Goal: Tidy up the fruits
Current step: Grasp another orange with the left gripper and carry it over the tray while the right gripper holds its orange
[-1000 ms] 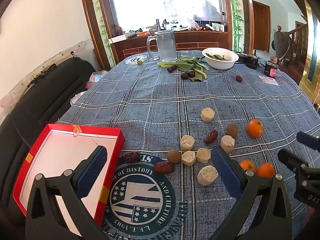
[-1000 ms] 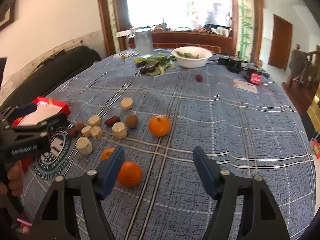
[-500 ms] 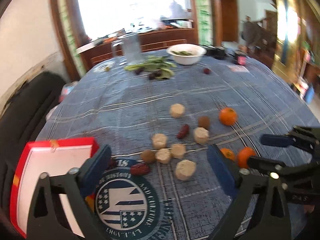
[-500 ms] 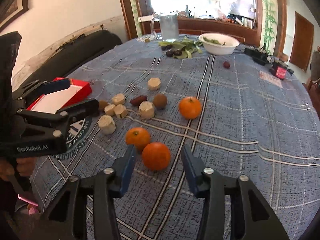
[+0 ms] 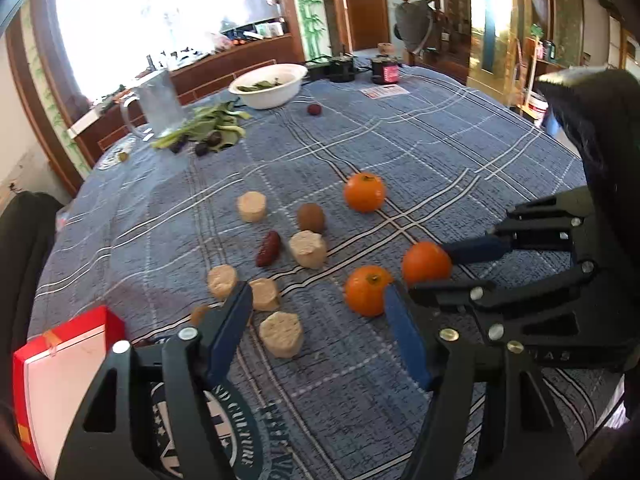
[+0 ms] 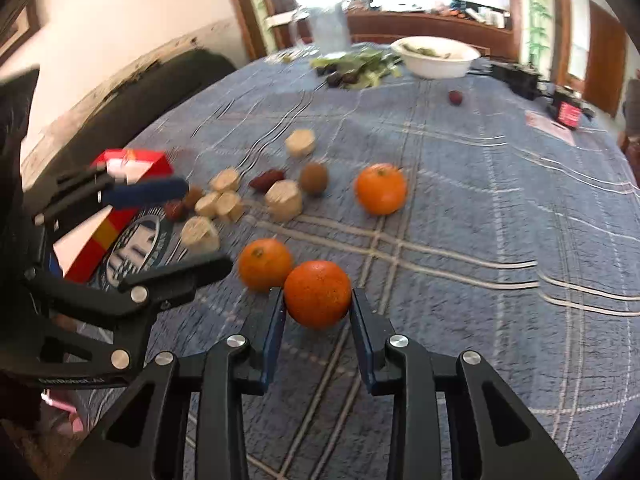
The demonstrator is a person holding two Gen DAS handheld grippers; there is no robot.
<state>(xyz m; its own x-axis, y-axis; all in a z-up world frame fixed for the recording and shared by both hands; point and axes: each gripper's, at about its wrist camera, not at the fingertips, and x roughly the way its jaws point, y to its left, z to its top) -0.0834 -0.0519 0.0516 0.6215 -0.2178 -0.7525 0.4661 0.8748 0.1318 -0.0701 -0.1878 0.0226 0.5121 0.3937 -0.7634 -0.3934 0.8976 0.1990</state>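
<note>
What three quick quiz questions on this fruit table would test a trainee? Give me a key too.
1. True or false: the right claw has its fingers on either side of an orange.
2. How many oranges are on the tablecloth?
3. Which sits nearest the far orange: A) white bowl, B) brown kiwi, C) red box?

Key: 1 true; 2 three; 3 B.
</note>
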